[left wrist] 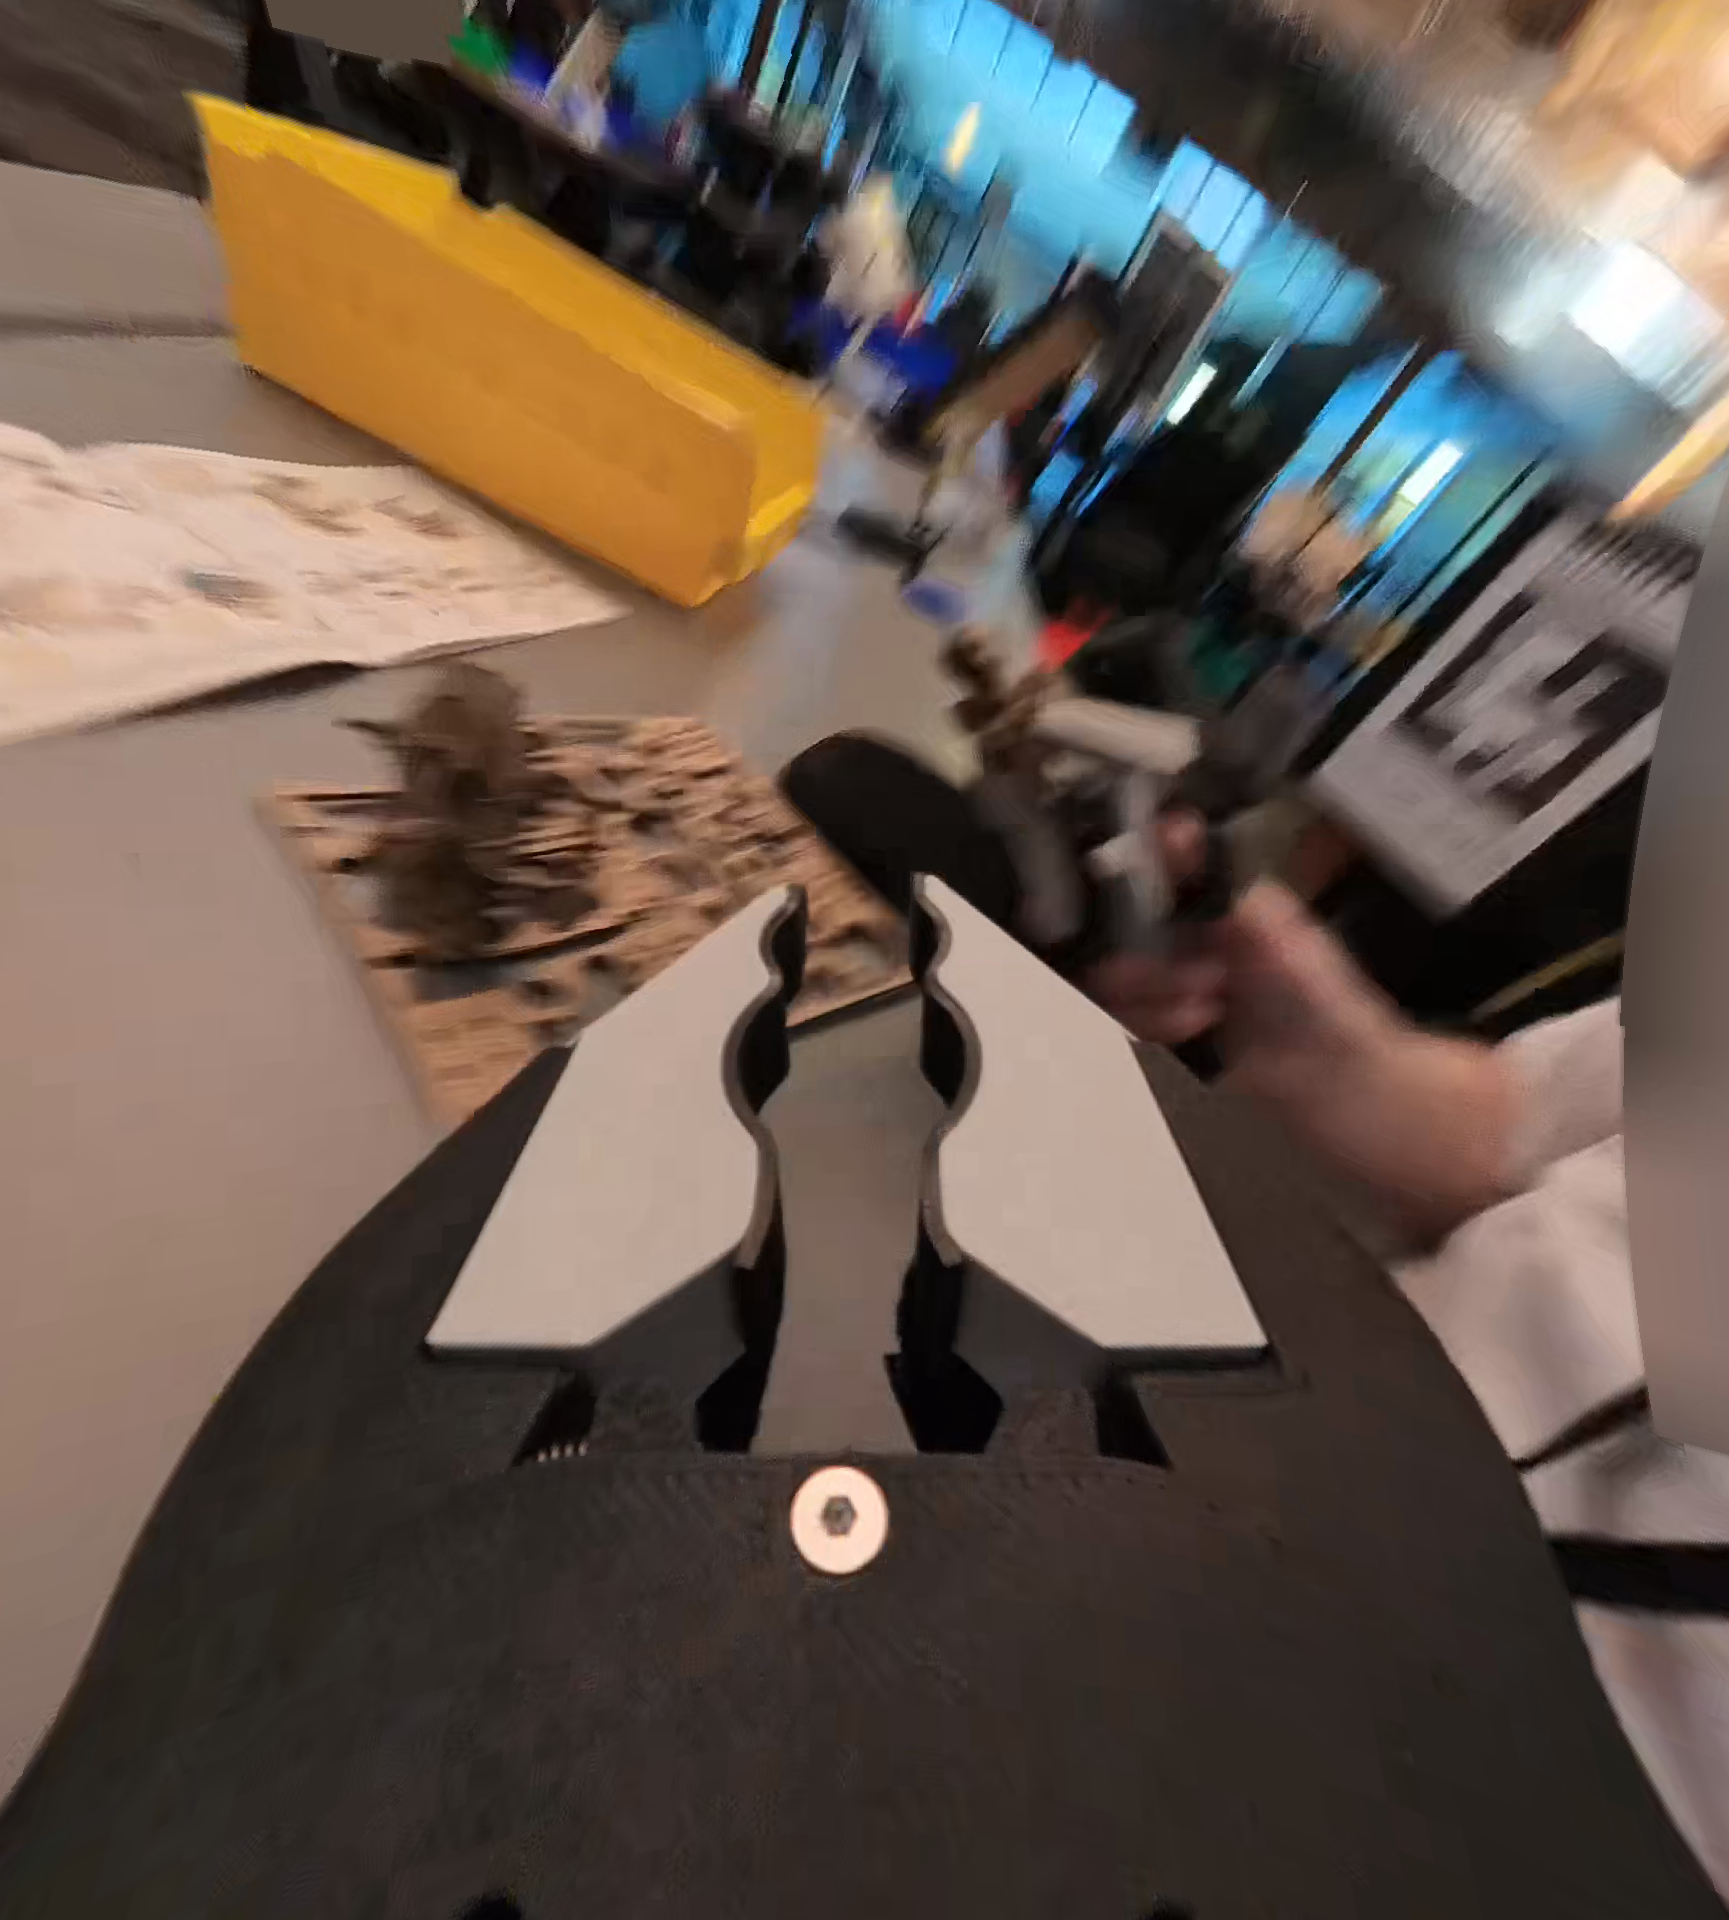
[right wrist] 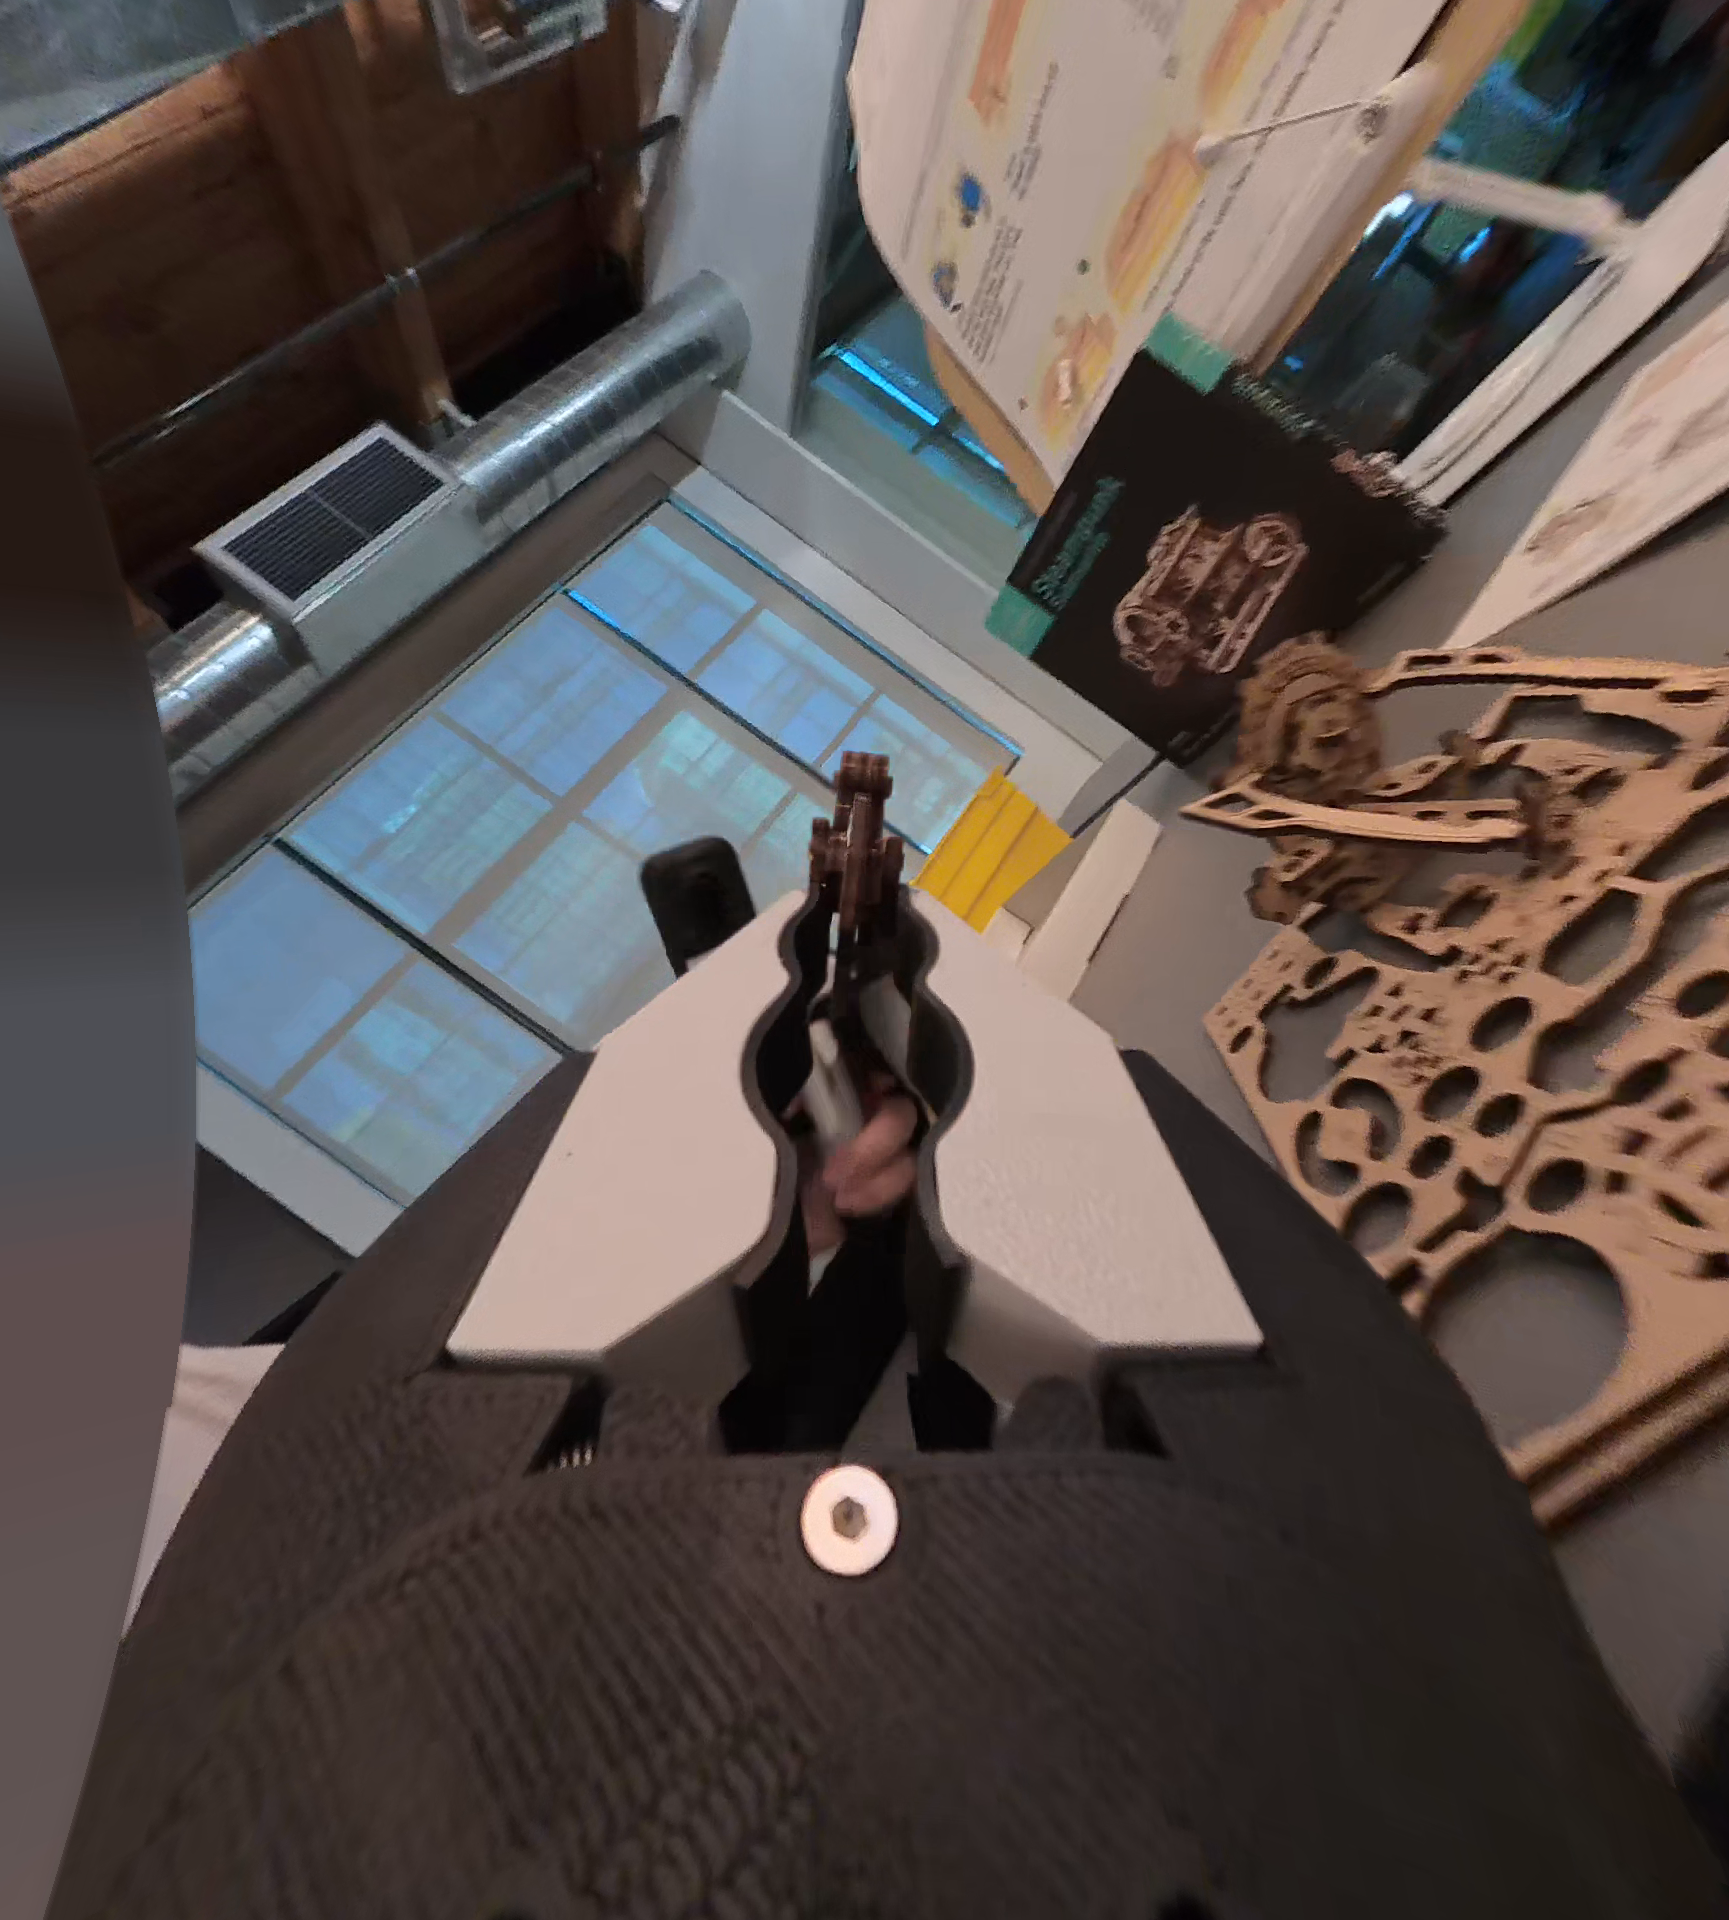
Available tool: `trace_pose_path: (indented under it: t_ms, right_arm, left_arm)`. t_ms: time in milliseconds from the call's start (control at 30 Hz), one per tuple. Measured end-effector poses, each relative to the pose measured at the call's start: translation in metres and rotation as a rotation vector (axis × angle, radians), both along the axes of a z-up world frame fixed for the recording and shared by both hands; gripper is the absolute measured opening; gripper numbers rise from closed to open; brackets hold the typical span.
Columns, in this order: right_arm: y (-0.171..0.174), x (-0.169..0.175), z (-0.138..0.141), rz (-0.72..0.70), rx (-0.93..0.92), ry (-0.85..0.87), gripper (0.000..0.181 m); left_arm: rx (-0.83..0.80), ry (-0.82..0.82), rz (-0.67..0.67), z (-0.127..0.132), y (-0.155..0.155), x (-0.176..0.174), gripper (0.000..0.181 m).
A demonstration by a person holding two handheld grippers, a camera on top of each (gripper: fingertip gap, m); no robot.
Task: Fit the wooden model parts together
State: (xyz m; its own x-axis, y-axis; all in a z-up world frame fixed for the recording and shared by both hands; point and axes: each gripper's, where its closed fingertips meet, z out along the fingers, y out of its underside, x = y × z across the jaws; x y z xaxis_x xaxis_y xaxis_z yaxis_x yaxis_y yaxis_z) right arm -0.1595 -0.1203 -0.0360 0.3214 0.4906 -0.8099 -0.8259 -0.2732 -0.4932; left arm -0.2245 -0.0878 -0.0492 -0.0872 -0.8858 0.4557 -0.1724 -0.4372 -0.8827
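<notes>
My right gripper (right wrist: 858, 906) is shut on a small dark brown wooden part (right wrist: 856, 821) that sticks out past its tips, held up in the air and tipped sideways. It also shows in the left wrist view (left wrist: 1078, 831), held in a hand, with the part (left wrist: 985, 686) at its tip. My left gripper (left wrist: 860, 902) is open and empty, just below and left of the right one. A partly built wooden model (left wrist: 465, 800) (right wrist: 1307, 727) stands on a punched-out wooden parts sheet (left wrist: 631, 821) (right wrist: 1525, 1091) on the grey table. The left wrist view is blurred.
A yellow box (left wrist: 486, 343) (right wrist: 990, 862) lies at the table's back. Printed instruction sheets (left wrist: 164, 561) (right wrist: 1691, 416) lie beside the wooden sheet. A black kit box (right wrist: 1224, 561) leans behind the model. A person's hand and white sleeve (left wrist: 1359, 1091) are at the right. There is about 8 cm between the tips of the two grippers.
</notes>
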Motion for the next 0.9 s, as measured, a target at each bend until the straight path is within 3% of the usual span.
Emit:
trace_pose_path:
  t_ms: [133,367,500,567,700,900]
  right_arm:
    - [0.000,0.015,-0.004,-0.016,-0.008,0.024,0.010]
    - [0.003,0.009,-0.006,0.025,-0.018,-0.033,0.010]
    - [0.003,0.009,-0.006,0.046,-0.017,-0.007,0.010]
    - [0.002,0.009,-0.006,0.054,-0.019,0.001,0.010]
    - [0.002,0.009,-0.006,0.077,-0.022,0.022,0.010]
    - [0.003,0.006,-0.009,0.087,-0.041,0.015,0.010]
  left_arm:
    - [0.561,0.277,0.021,-0.034,0.062,0.009,0.027]
    - [1.187,0.330,-0.298,-0.063,0.074,0.036,0.033]
    - [1.582,0.200,-0.329,-0.056,0.063,0.042,0.013]
    - [1.769,0.154,-0.372,-0.060,0.053,0.041,0.014]
    - [1.803,0.150,-0.372,-0.068,0.053,0.046,0.017]
    - [1.881,0.141,-0.368,-0.077,0.057,0.057,0.005]
